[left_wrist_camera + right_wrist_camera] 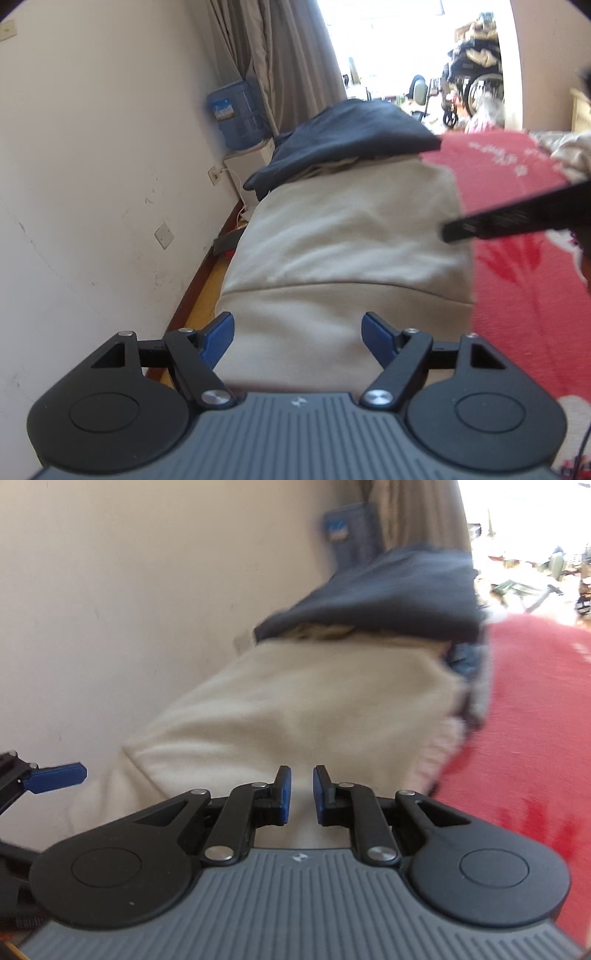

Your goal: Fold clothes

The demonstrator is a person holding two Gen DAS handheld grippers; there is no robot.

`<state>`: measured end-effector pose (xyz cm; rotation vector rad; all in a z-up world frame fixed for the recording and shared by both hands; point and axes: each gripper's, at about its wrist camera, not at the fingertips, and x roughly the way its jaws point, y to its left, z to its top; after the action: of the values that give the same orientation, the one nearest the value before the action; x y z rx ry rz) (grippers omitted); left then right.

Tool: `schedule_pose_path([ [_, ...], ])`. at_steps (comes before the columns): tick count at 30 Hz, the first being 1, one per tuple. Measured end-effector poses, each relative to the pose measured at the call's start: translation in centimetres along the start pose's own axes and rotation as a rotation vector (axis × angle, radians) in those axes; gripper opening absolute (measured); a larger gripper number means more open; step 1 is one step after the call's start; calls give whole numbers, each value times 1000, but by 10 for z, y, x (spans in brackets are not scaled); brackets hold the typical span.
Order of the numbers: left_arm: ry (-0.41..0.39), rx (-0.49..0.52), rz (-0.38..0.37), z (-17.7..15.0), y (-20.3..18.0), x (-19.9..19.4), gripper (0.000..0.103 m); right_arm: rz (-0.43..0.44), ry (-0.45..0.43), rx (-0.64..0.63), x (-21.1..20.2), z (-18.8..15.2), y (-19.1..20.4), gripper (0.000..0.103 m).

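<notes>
Hardly any writing here, and none of it legible

A small pale emblem point(296, 401) sits on the ribbed grey body of the left tongs, a logo rather than letters; the same emblem point(297, 857) shows on the right tongs' grey body. The red bedspread point(517, 206) carries a line of white characters point(495, 149) at its far end, too blurred and small to read. The blue water jug point(236, 110) by the far left wall bears a pictured label point(224, 109), its wording not legible; in the right wrist view it is only a smear.
</notes>
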<state>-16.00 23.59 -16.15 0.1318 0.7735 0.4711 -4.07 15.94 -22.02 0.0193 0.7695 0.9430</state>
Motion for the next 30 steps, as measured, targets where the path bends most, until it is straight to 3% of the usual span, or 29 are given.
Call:
schedule_pose_path([
  [3, 5, -68, -26, -16, -4, -32, 81, -11, 10, 21, -50, -28, -7, 15],
  [10, 119, -288, -43, -61, -12, -104, 84, -93, 106, 3, -147, -99, 0, 47],
  [15, 134, -386, -22, -74, -14, -160, 89, -149, 110, 56, -210, -111, 9, 64],
  [17, 118, -430, -20, -73, -12, -183, 91, -161, 94, 70, -233, -112, 15, 80],
  [19, 105, -446, -15, -70, -13, -206, 93, -156, 66, 70, -253, -114, 23, 87],
  [22, 73, -427, -19, -64, -19, -238, 98, -155, 22, 47, -283, -118, 39, 92],
  [24, 49, -432, -32, -61, -22, -259, 101, -151, -5, 31, -302, -120, 48, 101],
  [30, 5, -483, -43, -58, -35, -315, 103, -165, -47, -27, -349, -127, 69, 102],
])
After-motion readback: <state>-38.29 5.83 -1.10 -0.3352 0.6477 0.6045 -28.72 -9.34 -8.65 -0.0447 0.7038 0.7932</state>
